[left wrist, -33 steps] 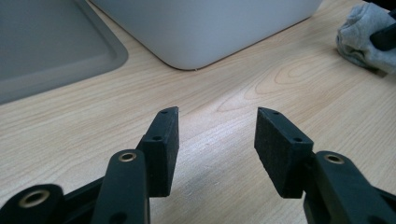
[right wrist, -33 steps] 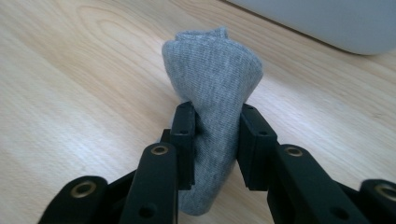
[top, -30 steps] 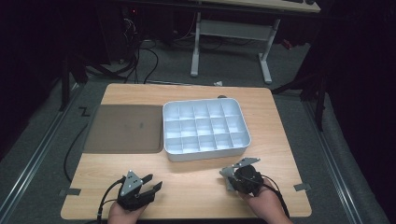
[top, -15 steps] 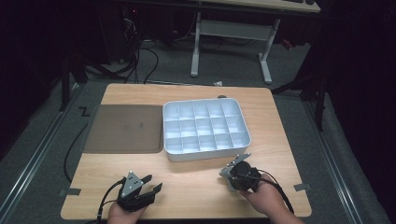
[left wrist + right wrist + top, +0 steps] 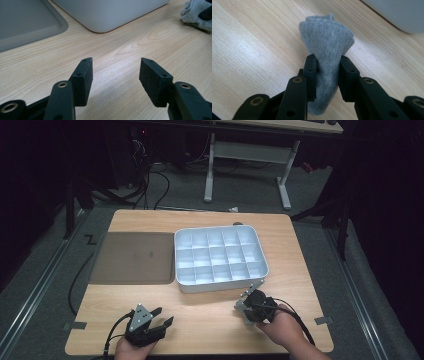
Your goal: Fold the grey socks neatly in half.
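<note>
A grey knitted cloth (image 5: 327,42) stands bunched on the wooden table, and my right gripper (image 5: 328,67) is shut on its lower part. The jaws have just closed a little tighter on it. In the high view this right gripper (image 5: 252,302) sits just in front of the white compartment tray (image 5: 220,287), near its front right corner. My left gripper (image 5: 164,316) rests at the table's front left. Its jaws (image 5: 116,75) have just been opening and stand open over bare wood with nothing between them. From the left gripper view the cloth (image 5: 193,11) shows far off at the upper right.
The white tray has several shallow compartments and sits mid-table; its wall (image 5: 107,12) rises ahead of the left gripper and its corner (image 5: 399,12) lies beyond the cloth. A flat dark grey mat (image 5: 132,257) lies left of it. Desk legs and cables stand behind the table.
The right hand has shifted slightly toward the tray's front with the cloth in its jaws. The left hand has stayed where it was.
</note>
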